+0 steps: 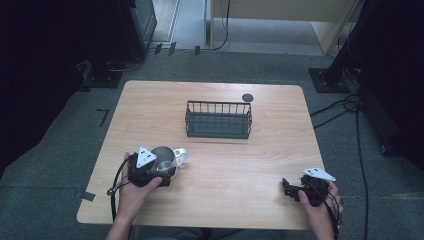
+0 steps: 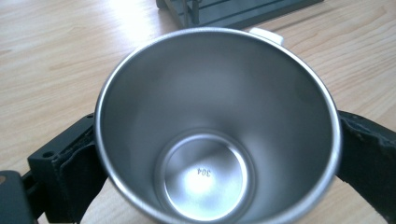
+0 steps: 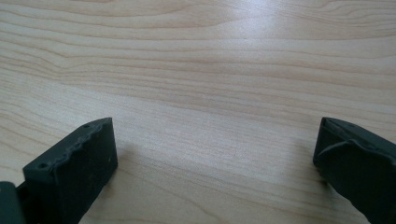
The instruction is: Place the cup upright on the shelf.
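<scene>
A steel mug (image 1: 163, 159) with a pale handle stands at the table's front left, and my left gripper (image 1: 159, 172) is shut on it, one jaw on each side of its wall. In the left gripper view I look down into the empty mug (image 2: 217, 130), with "304" stamped on its bottom and the handle (image 2: 265, 34) on the far side. My right gripper (image 1: 288, 188) rests low at the front right, open, with bare wood between its jaws (image 3: 215, 154). A dark wire basket (image 1: 218, 120) sits empty at the table's middle back.
A small dark round disc (image 1: 247, 98) lies behind the basket near the far edge. The wooden table (image 1: 230, 170) has bare wood between the two grippers. Cables and stand feet lie on the grey floor around it.
</scene>
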`<state>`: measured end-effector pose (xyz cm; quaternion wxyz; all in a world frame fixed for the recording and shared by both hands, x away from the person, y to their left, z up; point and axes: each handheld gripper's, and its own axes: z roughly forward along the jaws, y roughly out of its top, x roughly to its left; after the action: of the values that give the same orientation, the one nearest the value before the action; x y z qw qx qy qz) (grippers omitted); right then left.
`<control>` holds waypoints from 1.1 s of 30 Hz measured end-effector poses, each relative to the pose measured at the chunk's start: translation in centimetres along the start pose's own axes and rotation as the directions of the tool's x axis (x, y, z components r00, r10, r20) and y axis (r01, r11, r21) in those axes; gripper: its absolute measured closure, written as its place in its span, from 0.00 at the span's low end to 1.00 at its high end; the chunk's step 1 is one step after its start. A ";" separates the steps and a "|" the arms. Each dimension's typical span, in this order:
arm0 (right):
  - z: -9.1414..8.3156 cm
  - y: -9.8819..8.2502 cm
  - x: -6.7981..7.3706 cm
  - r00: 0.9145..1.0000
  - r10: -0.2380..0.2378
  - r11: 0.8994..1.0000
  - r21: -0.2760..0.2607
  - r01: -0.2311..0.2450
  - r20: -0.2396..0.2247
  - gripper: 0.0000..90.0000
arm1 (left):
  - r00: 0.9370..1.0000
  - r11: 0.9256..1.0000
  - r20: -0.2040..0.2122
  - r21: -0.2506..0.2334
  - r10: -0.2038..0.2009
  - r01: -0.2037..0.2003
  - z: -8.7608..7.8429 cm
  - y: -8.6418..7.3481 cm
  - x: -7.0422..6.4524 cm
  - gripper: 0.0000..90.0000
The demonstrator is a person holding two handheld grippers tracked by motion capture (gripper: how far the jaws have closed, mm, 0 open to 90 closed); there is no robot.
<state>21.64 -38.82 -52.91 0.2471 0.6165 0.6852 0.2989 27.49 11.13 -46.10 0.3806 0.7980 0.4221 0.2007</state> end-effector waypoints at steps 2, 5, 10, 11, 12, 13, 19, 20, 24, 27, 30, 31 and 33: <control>0.0 0.0 0.0 1.000 0.000 1.000 0.000 0.000 0.000 0.00 | 1.000 1.000 0.007 0.016 0.005 -0.005 0.3 0.3 0.2 0.00; 0.0 0.0 0.0 1.000 0.000 1.000 0.000 0.000 0.000 0.00 | 1.000 1.000 0.009 0.020 0.008 -0.009 0.6 0.6 0.2 0.00; 0.0 0.0 0.0 1.000 0.001 1.000 0.000 -0.001 0.000 0.00 | 1.000 1.000 0.019 0.023 0.005 -0.005 1.2 0.8 0.3 0.00; 0.0 0.0 0.0 1.000 0.000 1.000 0.000 0.000 0.000 0.00 | 1.000 1.000 0.023 0.027 0.010 -0.010 1.2 0.8 0.3 0.00; 0.0 0.0 0.0 1.000 0.001 1.000 0.000 -0.001 0.000 0.00 | 1.000 0.999 0.027 0.032 0.011 -0.012 1.2 0.7 0.2 0.00; 0.0 0.0 0.0 1.000 0.000 1.000 0.000 0.000 0.000 0.00 | 1.000 0.999 0.022 0.033 0.016 -0.016 1.2 0.6 0.1 0.00; 0.0 0.0 0.0 1.000 -0.001 1.000 0.000 0.001 0.000 0.00 | 1.000 0.998 0.028 0.066 0.015 -0.016 1.0 0.5 0.1 0.01; 0.0 0.0 0.0 1.000 0.000 1.000 0.000 0.000 0.000 0.00 | 1.000 0.997 0.029 0.079 0.011 -0.013 1.2 0.4 0.2 0.01; 0.0 0.0 0.0 1.000 0.000 1.000 0.000 0.000 0.000 0.00 | 0.999 0.995 0.025 0.092 0.026 -0.029 1.1 0.3 0.2 0.05; 0.0 0.0 0.0 1.000 -0.003 1.000 0.000 0.003 0.001 0.00 | 0.999 0.994 0.023 0.101 0.041 -0.043 1.0 0.4 0.2 0.08; 0.0 0.0 0.0 1.000 -0.002 1.000 0.001 0.002 0.001 0.00 | 0.999 0.994 0.022 0.100 0.048 -0.050 1.0 0.4 0.1 0.08; 0.0 0.0 0.0 1.000 -0.002 1.000 0.000 0.002 0.001 0.00 | 0.999 0.994 0.020 0.100 0.045 -0.047 1.0 0.4 0.0 0.08; 0.0 0.0 0.0 1.000 -0.003 1.000 0.000 0.003 0.001 0.00 | 0.999 0.994 0.017 0.100 0.041 -0.042 1.0 0.4 0.0 0.08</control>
<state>21.65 -38.84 -52.90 0.2478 0.6158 0.6859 0.2982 28.36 10.58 -46.37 0.3388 0.8263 0.4120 0.1810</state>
